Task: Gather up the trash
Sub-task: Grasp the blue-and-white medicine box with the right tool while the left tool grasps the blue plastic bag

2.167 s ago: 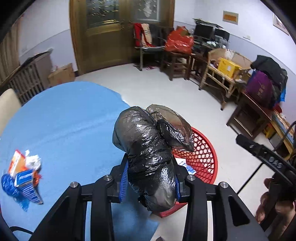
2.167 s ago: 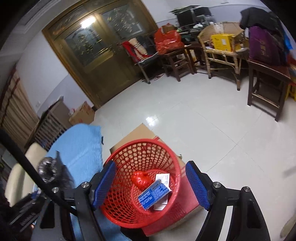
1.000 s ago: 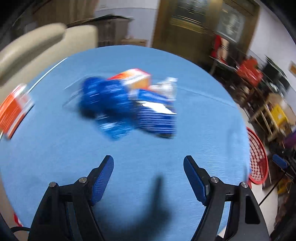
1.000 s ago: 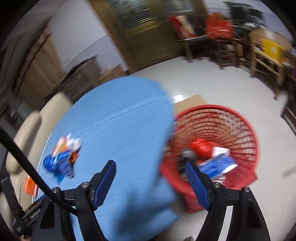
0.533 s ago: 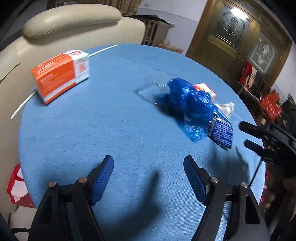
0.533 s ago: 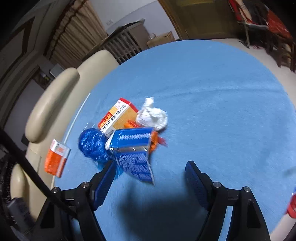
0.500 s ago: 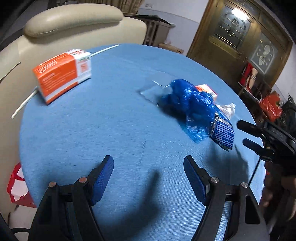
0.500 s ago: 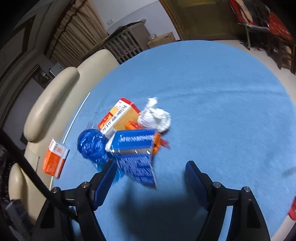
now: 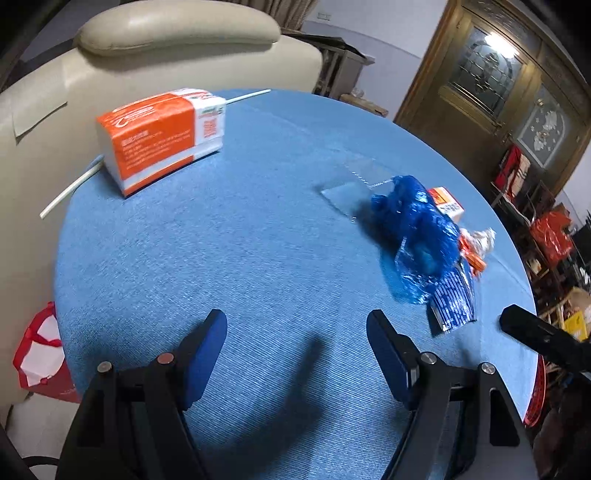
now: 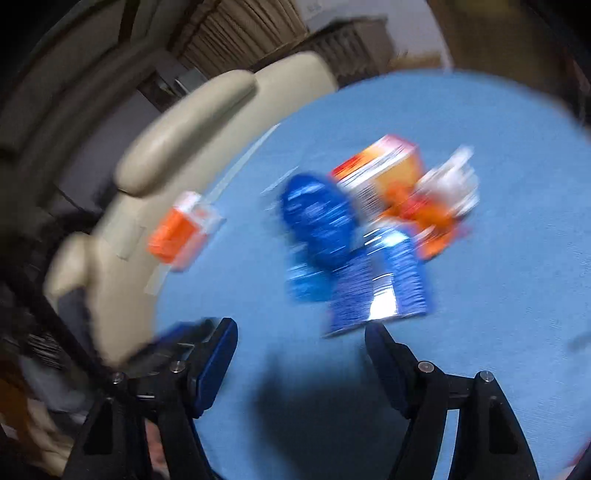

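Observation:
A heap of trash lies on the round blue table point(image 9: 258, 258): a crumpled blue plastic bag point(image 9: 417, 225), a blue striped packet point(image 9: 452, 302), a small orange and white box point(image 9: 445, 201) and a white wad point(image 9: 480, 238). My left gripper point(image 9: 297, 343) hovers open over bare cloth, left of the heap, with nothing between its fingers. In the blurred right wrist view the right gripper point(image 10: 301, 349) hangs just before the blue striped packet point(image 10: 380, 291) and blue bag point(image 10: 317, 218); its jaws are closing and nothing is between them. Its tip point(image 9: 532, 332) shows at the right in the left wrist view.
An orange and white tissue pack point(image 9: 162, 136) stands at the table's far left, by a white stick point(image 9: 70, 188). A flat clear wrapper point(image 9: 354, 184) lies behind the blue bag. Beige chairs point(image 9: 177, 33) ring the far side. A red basket's rim point(image 9: 533, 398) shows at the table's right edge.
Both grippers swung from the red basket onto the table. The right gripper has come closer to the heap and narrowed slightly. The left view has shifted a little toward the tissue pack.

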{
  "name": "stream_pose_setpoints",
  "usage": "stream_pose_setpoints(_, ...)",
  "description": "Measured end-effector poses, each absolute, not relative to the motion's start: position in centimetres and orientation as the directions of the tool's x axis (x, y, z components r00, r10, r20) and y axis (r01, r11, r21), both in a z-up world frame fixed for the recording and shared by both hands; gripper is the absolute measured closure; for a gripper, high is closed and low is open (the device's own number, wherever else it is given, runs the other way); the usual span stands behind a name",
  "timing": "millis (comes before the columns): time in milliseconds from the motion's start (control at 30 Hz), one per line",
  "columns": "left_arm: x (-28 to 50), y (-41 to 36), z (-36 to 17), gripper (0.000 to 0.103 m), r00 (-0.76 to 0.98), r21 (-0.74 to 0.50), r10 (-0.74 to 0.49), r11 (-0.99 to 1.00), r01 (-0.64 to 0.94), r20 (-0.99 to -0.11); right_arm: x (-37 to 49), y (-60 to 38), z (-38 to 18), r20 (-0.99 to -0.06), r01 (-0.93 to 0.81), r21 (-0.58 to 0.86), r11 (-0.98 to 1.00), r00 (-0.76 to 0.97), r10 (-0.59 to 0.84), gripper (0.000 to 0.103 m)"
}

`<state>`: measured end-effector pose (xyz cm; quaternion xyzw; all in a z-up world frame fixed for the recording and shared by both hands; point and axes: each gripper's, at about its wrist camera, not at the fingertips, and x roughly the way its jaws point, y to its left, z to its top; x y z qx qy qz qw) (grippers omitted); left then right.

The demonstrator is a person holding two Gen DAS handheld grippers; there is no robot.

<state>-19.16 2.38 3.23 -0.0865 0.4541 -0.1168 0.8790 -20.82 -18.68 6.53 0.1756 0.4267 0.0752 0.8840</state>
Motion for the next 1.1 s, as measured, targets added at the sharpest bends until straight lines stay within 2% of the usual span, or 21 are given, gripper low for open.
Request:
stream_pose_setpoints(133,-19.3,2.1,3.3,0.025,0.563,-0.256,-0.283,0.958,0.127,-0.777,-19.8,-19.4,6.3,-0.758,0.099,0.211,0.972,0.645,0.099,0.028)
stream_pose_setpoints(367,-19.8,2.1,3.6,0.025,0.564,-0.248,-0.282,0.959,0.138,-0.776,-15.1,-19.3,2.8,-0.813,0.112,0.158,0.981,0.579,0.064,0.026)
stream_pose_setpoints(467,-19.7,2.2,3.5,0.025,0.56,-0.248,-0.279,0.96,0.133,-0.78,-14.3,-18.3,2.2,-0.807,0.089,0.129,0.988,0.588,0.053,0.026)
stream_pose_setpoints(567,-19.8,2.0,3.5,0.025,0.561,-0.241,-0.276,0.961,0.138,-0.781,-15.0,-17.9,2.7,-0.799,0.061,0.166,0.984,0.594,0.098,0.037)
stream_pose_setpoints(633,-19.8,1.7,3.5,0.025,0.56,-0.236,-0.276,0.961,0.143,-0.781,-15.6,-18.7,3.6,-0.785,0.063,0.225,0.972,0.602,0.142,0.059)
stream_pose_setpoints(767,-19.9,1.2,3.7,0.025,0.562,-0.231,-0.277,0.961,0.153,-0.779,-16.8,-20.2,4.3,-0.771,0.074,0.317,0.946,0.6,0.212,0.075)
stream_pose_setpoints(867,-20.0,0.9,3.8,0.025,0.562,-0.23,-0.28,0.96,0.159,-0.778,-18.0,-20.2,3.9,-0.784,0.035,0.348,0.937,0.559,0.27,0.077)
stream_pose_setpoints(933,-20.2,1.0,4.0,0.025,0.566,-0.224,-0.277,0.961,0.163,-0.777,-18.8,-18.8,3.0,-0.812,-0.04,0.367,0.929,0.473,0.341,0.076)
stream_pose_setpoints(1000,-20.3,1.3,4.0,0.025,0.568,-0.221,-0.271,0.962,0.157,-0.777,-20.0,-17.8,3.0,-0.836,-0.087,0.293,0.952,0.46,0.3,0.072)
stream_pose_setpoints(1033,-20.2,1.5,3.9,0.025,0.568,-0.223,-0.268,0.963,0.15,-0.778,-20.2,-17.7,3.1,-0.838,-0.102,0.271,0.957,0.464,0.287,0.048)
stream_pose_setpoints(1100,-20.1,1.9,3.8,0.025,0.567,-0.228,-0.266,0.964,0.139,-0.78,-20.8,-17.9,4.0,-0.823,-0.119,0.199,0.973,0.519,0.232,0.01)
